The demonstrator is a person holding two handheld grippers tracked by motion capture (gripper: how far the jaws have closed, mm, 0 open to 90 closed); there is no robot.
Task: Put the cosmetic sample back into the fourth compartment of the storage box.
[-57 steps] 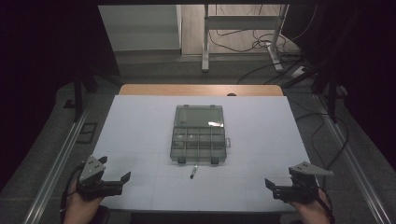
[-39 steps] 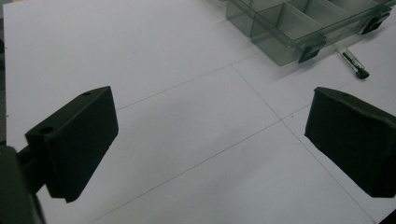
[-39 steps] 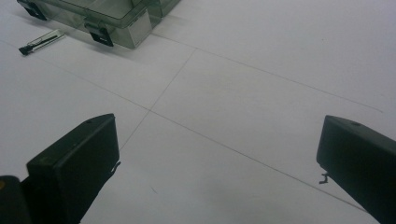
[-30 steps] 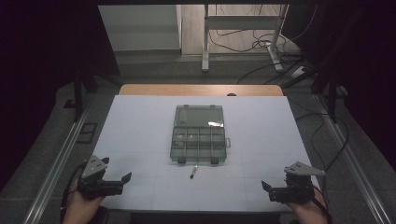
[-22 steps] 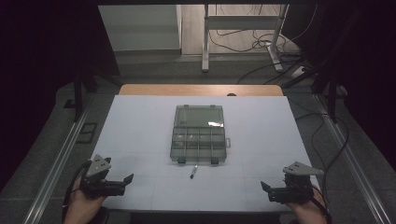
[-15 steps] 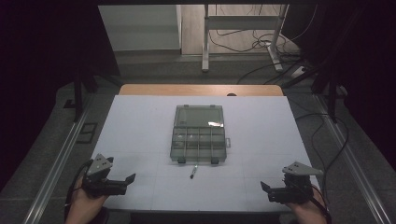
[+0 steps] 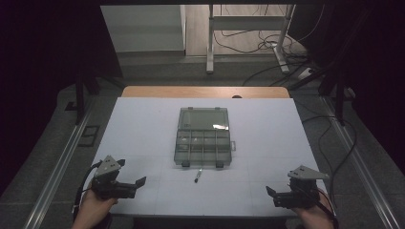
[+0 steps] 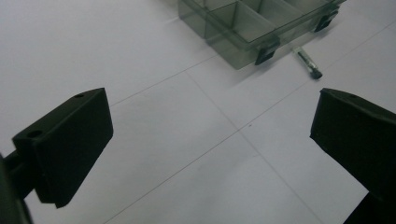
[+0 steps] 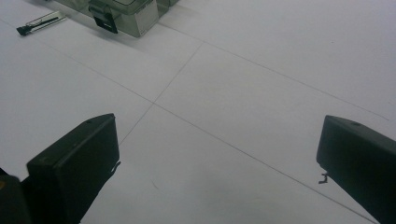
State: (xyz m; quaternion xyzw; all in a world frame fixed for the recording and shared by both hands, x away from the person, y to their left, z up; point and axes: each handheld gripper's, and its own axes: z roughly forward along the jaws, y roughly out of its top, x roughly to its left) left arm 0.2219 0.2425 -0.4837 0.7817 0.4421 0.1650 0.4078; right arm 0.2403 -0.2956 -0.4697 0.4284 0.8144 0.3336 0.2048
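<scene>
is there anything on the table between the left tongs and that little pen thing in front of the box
Nothing visible. The left tongs sit open near the table's front left, and only bare white tabletop lies between them and the small pen-like item, which rests just in front of the clear compartment box.

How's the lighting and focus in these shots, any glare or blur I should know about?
High view: dim surroundings, the white table evenly lit, a small glare patch on the organizer box lid. Left gripper view: the jaws are soft, the small pen-like item fairly sharp. Right gripper view: the jaws are blurred, and faint grid lines on the table stay readable.
</scene>
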